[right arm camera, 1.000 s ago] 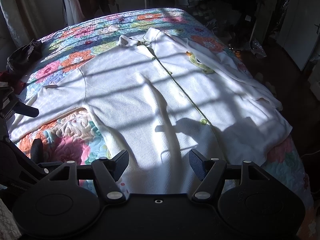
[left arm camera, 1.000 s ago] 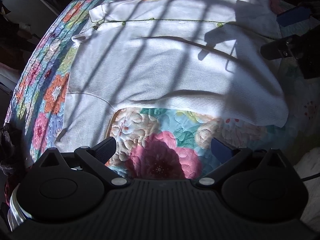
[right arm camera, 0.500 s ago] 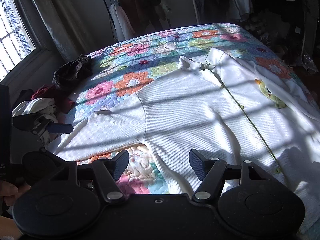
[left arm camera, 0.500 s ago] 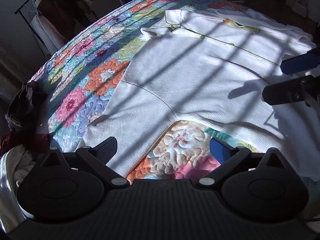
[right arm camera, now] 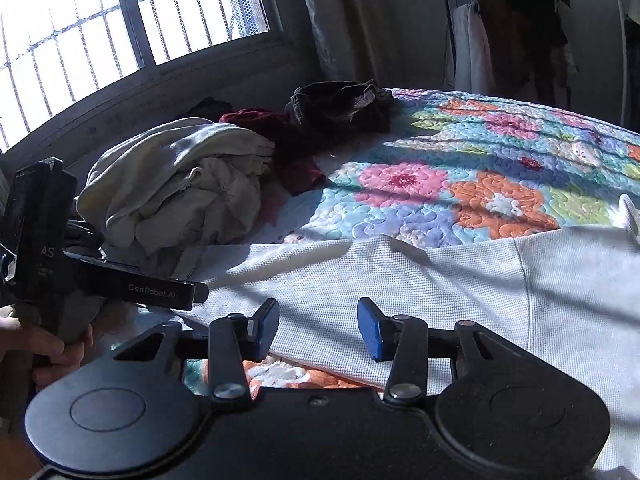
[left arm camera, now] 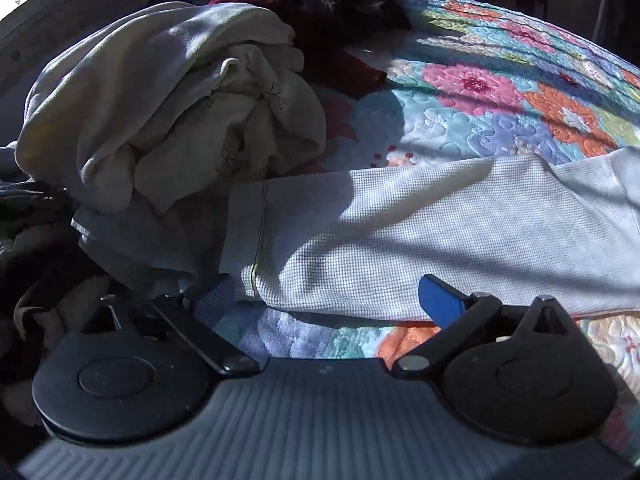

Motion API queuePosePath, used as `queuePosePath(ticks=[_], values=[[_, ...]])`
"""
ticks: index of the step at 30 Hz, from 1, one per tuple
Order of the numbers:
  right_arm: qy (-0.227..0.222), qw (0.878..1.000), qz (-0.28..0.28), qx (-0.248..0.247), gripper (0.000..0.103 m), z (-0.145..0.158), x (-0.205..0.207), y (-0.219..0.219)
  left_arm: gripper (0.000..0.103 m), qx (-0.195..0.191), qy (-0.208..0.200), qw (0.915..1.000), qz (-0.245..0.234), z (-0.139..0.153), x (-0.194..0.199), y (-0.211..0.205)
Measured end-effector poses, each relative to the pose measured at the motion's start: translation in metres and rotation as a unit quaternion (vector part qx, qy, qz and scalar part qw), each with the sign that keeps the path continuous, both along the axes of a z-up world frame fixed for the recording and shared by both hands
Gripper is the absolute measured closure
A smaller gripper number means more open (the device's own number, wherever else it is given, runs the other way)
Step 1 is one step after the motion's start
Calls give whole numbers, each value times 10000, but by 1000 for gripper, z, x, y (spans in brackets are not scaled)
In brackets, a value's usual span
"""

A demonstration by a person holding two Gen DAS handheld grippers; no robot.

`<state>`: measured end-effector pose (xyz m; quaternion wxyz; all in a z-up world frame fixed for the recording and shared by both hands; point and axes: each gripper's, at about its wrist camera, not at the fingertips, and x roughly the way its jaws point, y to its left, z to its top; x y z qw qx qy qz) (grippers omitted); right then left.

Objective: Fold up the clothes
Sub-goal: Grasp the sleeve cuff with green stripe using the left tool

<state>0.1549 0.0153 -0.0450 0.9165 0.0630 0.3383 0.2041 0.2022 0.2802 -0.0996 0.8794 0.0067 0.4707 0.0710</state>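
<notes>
Left wrist view first: we see our left gripper (left arm camera: 326,300) with its blue-padded fingers spread wide apart, holding nothing, low over the white waffle-knit sleeve (left arm camera: 400,240) that runs across the middle of the frame from the right edge to its cuff at centre left. The left finger sits at the cuff end and the right finger (left arm camera: 438,300) lies against the sleeve's near edge. A heap of cream clothes (left arm camera: 172,120) fills the upper left, overlapping the cuff, with dark red and brown garments (left arm camera: 340,0) behind it at the top. The floral quilt (left arm camera: 500,92) covers the upper right and shows again under the sleeve at the bottom.

Right wrist view: our right gripper (right arm camera: 318,330) is also open and empty, its two blue pads hovering over the near edge of the same white garment (right arm camera: 440,280), which spreads across the lower right. At the left edge a hand (right arm camera: 36,352) grips the handle of the other gripper (right arm camera: 120,284), whose fingers point toward the cuff. The cream heap (right arm camera: 180,184) lies at centre left, a barred window (right arm camera: 132,16) in the upper left, and a clothes rack (right arm camera: 512,28) in the upper right.
</notes>
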Motion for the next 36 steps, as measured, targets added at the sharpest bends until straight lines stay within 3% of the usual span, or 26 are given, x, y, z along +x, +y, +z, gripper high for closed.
queuePosePath(ticks=[5, 9, 11, 14, 18, 21, 22, 23, 25, 28, 34, 36], values=[[328, 9982, 496, -83, 51, -24, 21, 39, 3, -767, 318, 9937, 753, -34, -3, 46], [498, 9956, 633, -481, 50, -40, 25, 64, 5, -1380, -6, 9859, 945, -50, 2, 61], [523, 9954, 642, -471, 50, -43, 25, 67, 17, -1466, -195, 9859, 779, -53, 6, 58], [530, 9950, 607, -584, 50, -46, 28, 68, 28, -1757, -152, 9826, 585, -59, 11, 50], [533, 9938, 572, -792, 50, -44, 30, 67, 24, -2032, -339, 9725, 1086, -63, 13, 45], [473, 9940, 536, -826, 47, -37, 27, 61, 21, -2054, -407, 9697, 1256, -65, 18, 39], [462, 9940, 515, -844, 47, -35, 25, 57, 34, -1987, -471, 9716, 1193, -64, 18, 35], [445, 9941, 486, -867, 45, -34, 23, 53, 66, -1982, -508, 9730, 1071, -64, 19, 31], [407, 9944, 404, -890, 43, -32, 20, 43, 90, -2012, -551, 9746, 814, -60, 21, 22], [432, 9942, 334, -922, 43, -35, 23, 29, 97, -2048, -589, 9761, 432, -47, 26, 6], [640, 9925, 35, -1043, 43, -44, 33, -5, 98, -2111, -662, 9746, -334, -23, 35, -26], [643, 9924, -115, -1046, 43, -41, 32, -21, 98, -2091, -855, 9712, -753, -4, 37, -47]])
